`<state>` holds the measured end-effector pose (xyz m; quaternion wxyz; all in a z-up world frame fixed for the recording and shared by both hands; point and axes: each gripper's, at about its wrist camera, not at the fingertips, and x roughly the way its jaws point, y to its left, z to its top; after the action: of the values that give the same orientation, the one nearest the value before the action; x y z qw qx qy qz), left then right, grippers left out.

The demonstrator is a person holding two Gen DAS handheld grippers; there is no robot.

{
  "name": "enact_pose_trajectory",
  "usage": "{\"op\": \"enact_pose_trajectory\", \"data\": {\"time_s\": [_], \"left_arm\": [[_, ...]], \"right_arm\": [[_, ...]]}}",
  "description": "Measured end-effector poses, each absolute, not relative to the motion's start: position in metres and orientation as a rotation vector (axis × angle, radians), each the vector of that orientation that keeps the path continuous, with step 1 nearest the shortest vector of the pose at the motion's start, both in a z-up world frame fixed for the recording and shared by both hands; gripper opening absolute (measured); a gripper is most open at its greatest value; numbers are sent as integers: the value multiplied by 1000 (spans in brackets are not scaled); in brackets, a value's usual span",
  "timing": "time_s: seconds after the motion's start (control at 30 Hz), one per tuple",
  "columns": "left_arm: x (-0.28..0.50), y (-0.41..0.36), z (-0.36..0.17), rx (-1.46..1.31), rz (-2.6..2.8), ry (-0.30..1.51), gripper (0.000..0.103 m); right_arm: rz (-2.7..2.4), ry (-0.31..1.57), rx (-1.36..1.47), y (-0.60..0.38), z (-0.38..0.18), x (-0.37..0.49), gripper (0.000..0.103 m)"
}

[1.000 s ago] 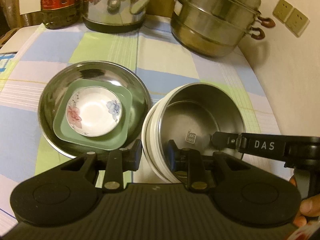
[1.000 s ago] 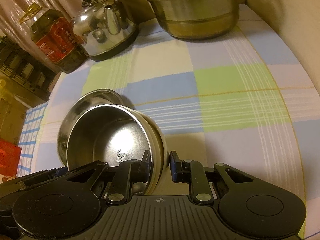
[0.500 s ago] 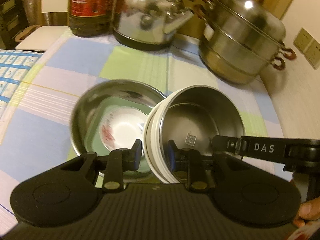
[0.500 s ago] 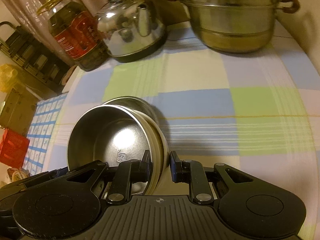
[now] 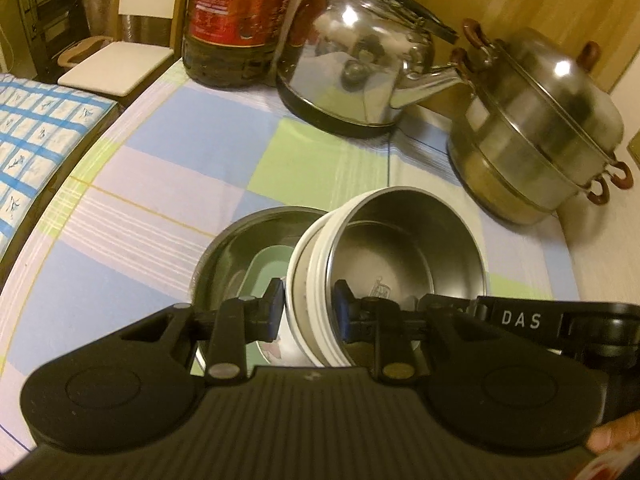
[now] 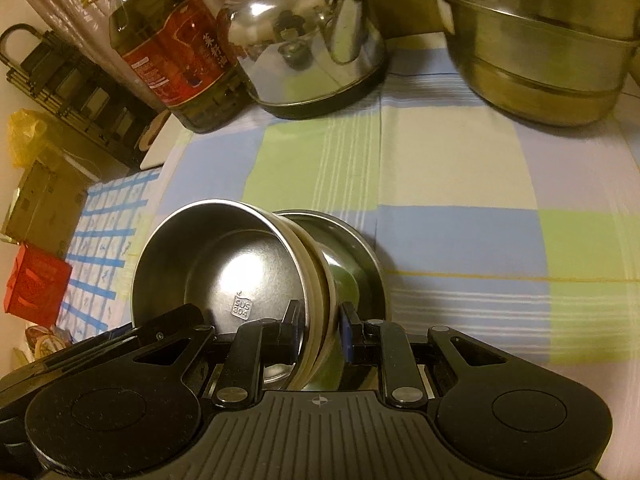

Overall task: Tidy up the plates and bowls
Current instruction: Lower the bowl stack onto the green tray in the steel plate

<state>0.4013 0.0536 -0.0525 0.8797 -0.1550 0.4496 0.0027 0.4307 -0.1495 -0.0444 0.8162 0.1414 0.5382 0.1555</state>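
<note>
Bowl (image 5: 404, 256) clamped at opposite rims by left gripper (image 5: 306, 306) and right gripper (image 6: 320, 330).
It is held just above the basin (image 5: 224, 256), already nested with dishes; seating remains.

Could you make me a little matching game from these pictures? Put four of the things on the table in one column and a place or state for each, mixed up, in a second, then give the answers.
Things
1. kettle
2. oil bottle
3. steamer pot
4. white-rimmed steel bowl

Places or states
A. pinched at the rim by both grippers
B. far right corner, by the wall
C. far left, red label
D. at the back, between the bottle and the pot

Pairs: 1-D, 2-C, 3-B, 4-A
</note>
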Motion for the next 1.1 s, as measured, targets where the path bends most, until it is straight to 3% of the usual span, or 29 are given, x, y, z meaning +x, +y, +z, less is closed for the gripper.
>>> {"op": "enact_pose_trajectory", "data": {"time_s": [1.1], "left_arm": [[410,74,-96,-421,50,1050,22]], "right_arm": [[316,1262,254,-123,-84,444,20]]}}
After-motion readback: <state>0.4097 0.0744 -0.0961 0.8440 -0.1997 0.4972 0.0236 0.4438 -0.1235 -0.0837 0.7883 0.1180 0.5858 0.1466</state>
